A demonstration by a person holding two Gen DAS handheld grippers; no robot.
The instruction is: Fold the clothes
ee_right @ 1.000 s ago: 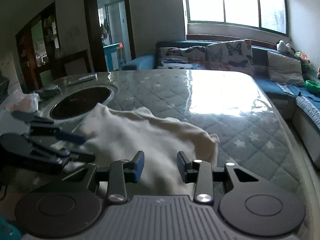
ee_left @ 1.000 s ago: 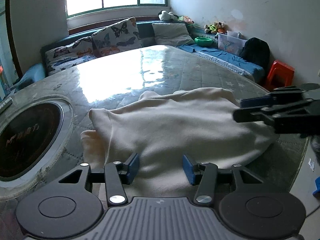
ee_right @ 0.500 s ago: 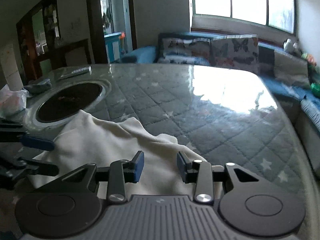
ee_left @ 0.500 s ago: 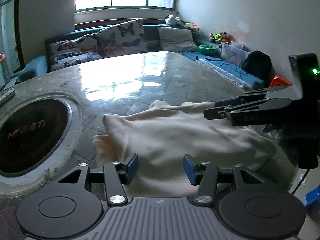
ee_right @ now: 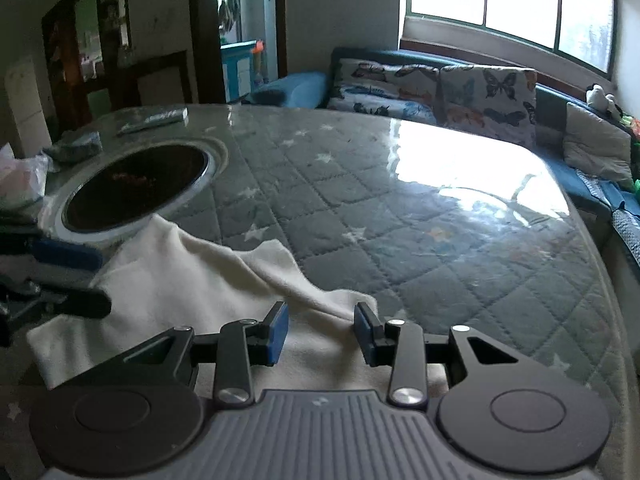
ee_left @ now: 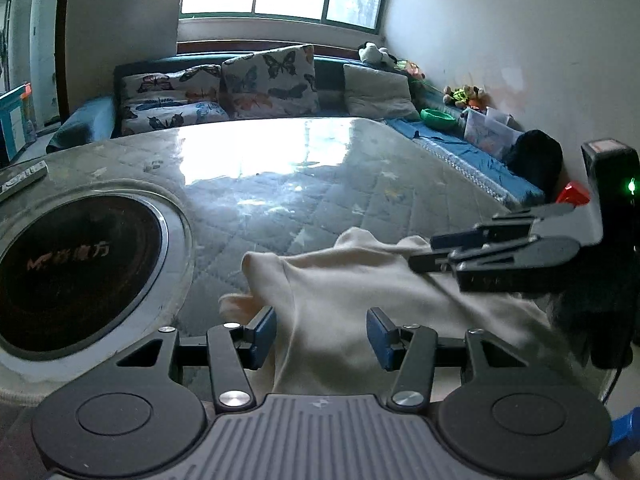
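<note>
Far left on the desk point(ee_left: 328, 184): a round dark inset point(ee_left: 76, 268). The cream garment point(ee_left: 360, 304) lies crumpled at the near edge of the desk, right of the inset. Left gripper point(ee_left: 321, 334): jaws released, pads apart, held over the garment's near left part with cloth seen between them but not pressed. Right gripper point(ee_right: 321, 332): jaws parted, narrower, over the garment's near right edge point(ee_right: 240, 292); a cloth ridge runs between the pads, contact cannot be told. Sofa cushions point(ee_right: 436, 88) stand far behind.
</note>
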